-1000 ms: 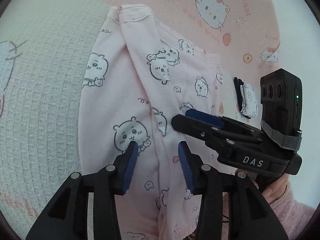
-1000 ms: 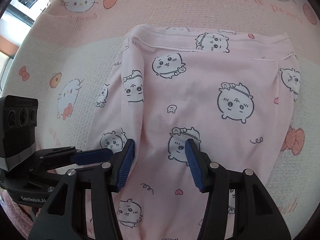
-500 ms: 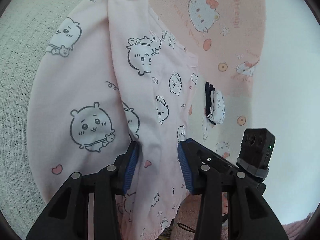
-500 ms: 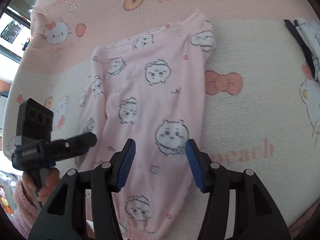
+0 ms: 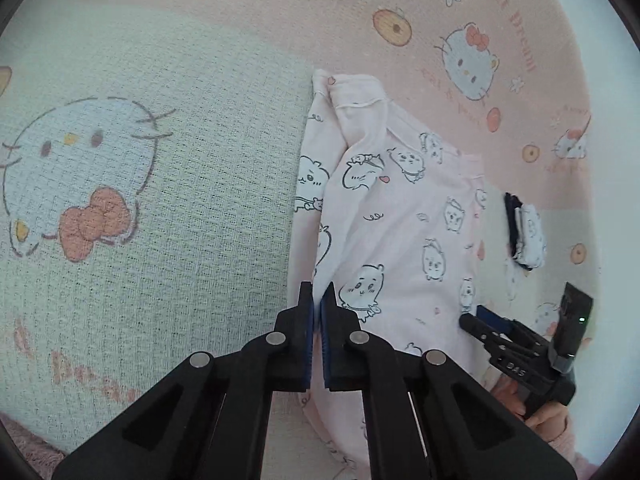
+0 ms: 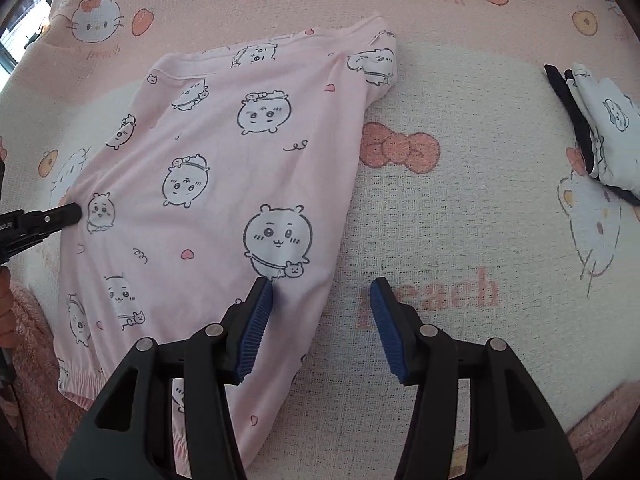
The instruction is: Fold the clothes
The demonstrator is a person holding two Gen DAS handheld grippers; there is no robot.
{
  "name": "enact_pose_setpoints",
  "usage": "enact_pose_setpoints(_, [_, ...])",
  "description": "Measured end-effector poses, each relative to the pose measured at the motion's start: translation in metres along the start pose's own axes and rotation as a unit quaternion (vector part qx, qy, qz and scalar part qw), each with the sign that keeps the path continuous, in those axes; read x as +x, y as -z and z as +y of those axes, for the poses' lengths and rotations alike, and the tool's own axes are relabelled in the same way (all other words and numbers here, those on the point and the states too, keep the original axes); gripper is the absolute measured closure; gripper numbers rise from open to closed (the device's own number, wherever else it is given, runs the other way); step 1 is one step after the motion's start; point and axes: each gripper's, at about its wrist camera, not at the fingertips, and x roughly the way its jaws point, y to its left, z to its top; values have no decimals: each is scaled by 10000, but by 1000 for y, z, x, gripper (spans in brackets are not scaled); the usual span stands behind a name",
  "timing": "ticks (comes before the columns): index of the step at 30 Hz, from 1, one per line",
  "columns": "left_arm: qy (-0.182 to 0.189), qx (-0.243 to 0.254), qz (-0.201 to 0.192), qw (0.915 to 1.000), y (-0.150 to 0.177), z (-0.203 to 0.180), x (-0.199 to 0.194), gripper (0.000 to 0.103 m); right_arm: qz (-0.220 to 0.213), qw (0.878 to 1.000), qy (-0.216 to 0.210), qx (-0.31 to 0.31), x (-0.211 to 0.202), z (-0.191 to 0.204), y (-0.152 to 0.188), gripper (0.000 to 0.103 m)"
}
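Left wrist view: my left gripper, fingers pressed together on a fold of the pink pyjama garment, low and level.
Right wrist view: my right gripper hangs wide apart, holding nothing, one finger over the garment's edge at 6 o'clock.
Surface: cat-print blanket.
At 2 o'clock: small folded white cloth.

Pyjama trousers lie left of folded garment.
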Motion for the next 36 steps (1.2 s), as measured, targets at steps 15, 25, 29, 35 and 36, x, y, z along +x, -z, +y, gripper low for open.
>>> enact_pose_setpoints(15, [-573,-182,-193,9980,5,7,-4,73,-12,9944,1034,-199,-4,-19,-2,39])
enact_pose_setpoints(25, [-663,-93,694,9953,55,-9,5,73,-84,9987,-376,-346,-31,3,12,46])
enact_pose_setpoints(29, [-650,10,983,9930,79,-21,10,73,164,9964,-49,-828,-29,23,47,46])
enact_pose_setpoints(35, [-477,168,1082,9928,105,-33,4,67,-67,9939,-361,-1040,-67,28,76,46])
enact_pose_setpoints(36, [-470,178,1098,9927,108,-34,4,67,-79,9929,-433,-1108,-70,33,82,45])
